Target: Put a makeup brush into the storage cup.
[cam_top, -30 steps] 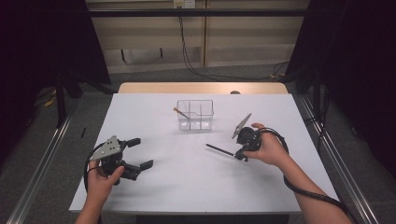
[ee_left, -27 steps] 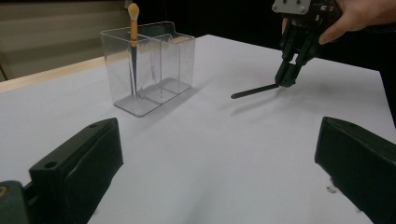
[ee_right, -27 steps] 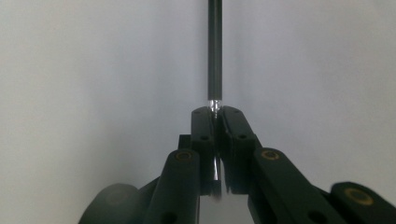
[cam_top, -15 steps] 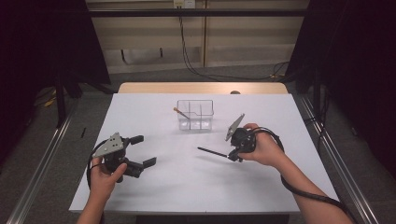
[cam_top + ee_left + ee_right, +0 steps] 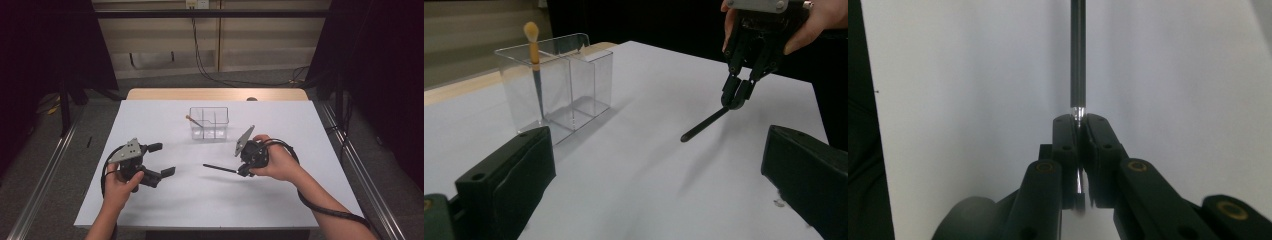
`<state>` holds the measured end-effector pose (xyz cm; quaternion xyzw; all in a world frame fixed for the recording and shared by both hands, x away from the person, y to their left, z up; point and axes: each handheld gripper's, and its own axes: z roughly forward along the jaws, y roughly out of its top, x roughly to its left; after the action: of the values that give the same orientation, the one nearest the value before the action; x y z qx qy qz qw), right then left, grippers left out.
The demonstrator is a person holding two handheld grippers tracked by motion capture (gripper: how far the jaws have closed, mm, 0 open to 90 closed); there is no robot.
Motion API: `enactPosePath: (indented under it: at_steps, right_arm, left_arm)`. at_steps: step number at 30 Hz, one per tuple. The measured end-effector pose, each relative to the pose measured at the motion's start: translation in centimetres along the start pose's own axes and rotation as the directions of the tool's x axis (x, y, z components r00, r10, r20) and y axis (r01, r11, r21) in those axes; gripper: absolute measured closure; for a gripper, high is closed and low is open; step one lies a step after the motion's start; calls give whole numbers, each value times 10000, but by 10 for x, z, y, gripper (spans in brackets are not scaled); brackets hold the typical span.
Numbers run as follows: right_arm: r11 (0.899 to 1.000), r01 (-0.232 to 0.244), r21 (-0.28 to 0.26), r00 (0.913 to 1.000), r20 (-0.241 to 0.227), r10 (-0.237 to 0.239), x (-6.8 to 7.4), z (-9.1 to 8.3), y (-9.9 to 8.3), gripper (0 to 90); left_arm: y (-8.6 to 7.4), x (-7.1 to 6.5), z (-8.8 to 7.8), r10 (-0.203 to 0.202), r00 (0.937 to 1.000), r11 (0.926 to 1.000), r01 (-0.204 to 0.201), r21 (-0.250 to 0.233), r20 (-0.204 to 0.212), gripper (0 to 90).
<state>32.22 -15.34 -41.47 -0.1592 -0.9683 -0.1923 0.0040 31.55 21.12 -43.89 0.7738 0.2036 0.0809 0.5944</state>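
Note:
My right gripper is shut on one end of a thin black stick, held a little above the white table right of centre. The stick points left. In the right gripper view the stick runs straight out from the closed right gripper, with a silvery collar at the pads. My left gripper hovers at the front left, open, with nothing between its fingers. The left gripper view looks between the wide-apart jaws of the left gripper at the right gripper and the stick.
A clear box with compartments stands at the table's middle back. A brush with a tan tip leans in its left compartment. In the left gripper view the box and brush sit at upper left. Metal rails flank the table.
My right gripper has carried the black stick leftward and slightly up. The left gripper has drifted a little to the right, still open.

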Motion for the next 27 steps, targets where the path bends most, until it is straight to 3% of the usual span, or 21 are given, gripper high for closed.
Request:
enactPosePath:
  at_steps: [16,27]
  right_arm:
    - [9997,250,51,9996,-94,-250,6,-1,6,847]
    - [9985,541,128,9985,-136,-539,8,1,11,847]
  left_arm:
    - [14,-5,28,275,9975,9995,-286,154,657,5]
    - [27,-8,43,445,9929,9961,-526,712,1105,4]
